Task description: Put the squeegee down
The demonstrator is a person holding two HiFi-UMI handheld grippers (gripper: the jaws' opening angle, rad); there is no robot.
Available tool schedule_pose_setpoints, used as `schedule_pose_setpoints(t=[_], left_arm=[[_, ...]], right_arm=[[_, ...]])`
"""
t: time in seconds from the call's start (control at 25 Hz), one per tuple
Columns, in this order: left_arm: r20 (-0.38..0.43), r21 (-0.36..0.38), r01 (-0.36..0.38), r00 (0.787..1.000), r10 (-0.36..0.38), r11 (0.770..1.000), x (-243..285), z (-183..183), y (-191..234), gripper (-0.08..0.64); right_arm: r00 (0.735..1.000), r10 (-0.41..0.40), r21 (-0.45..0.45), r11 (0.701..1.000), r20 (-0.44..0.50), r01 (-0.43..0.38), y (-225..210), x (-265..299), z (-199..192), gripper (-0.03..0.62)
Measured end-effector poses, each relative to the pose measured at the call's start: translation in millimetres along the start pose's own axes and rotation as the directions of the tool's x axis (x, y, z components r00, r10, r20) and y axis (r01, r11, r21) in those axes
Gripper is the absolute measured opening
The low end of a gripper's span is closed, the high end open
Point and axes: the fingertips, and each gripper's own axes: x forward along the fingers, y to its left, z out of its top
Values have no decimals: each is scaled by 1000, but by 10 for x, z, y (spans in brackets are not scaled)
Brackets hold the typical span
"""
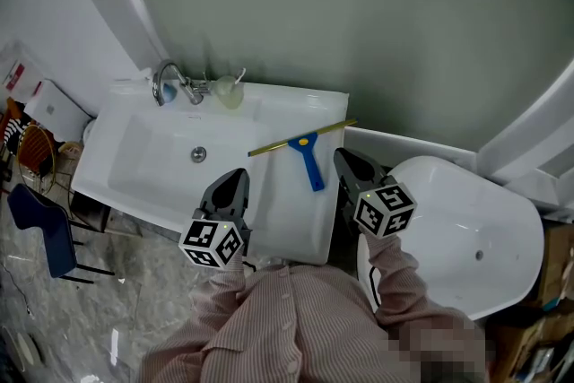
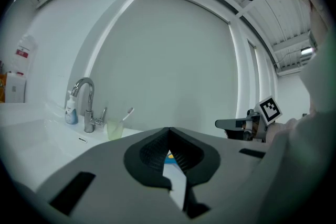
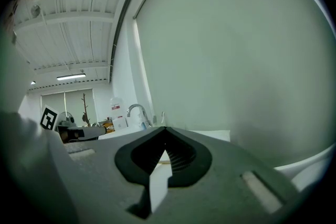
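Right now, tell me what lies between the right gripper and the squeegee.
Nothing stands there: in the head view, only a bare strip of white sink counter lies between the shut right gripper and the squeegee.

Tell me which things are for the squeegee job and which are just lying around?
For the job: squeegee, lying on the sink counter; left gripper and right gripper, both shut and empty.
Just lying about: faucet, cup, soap bottle, blue chair, bathtub.
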Motion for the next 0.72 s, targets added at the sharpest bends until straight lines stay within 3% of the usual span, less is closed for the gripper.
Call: schedule_pose_setpoints(t=[0.72], left_arm=[[-2,17,-36,999,37,999,32,10,-50,2]], right_arm=[[1000,-22,36,999,2,22,-236,-109,-32,5]])
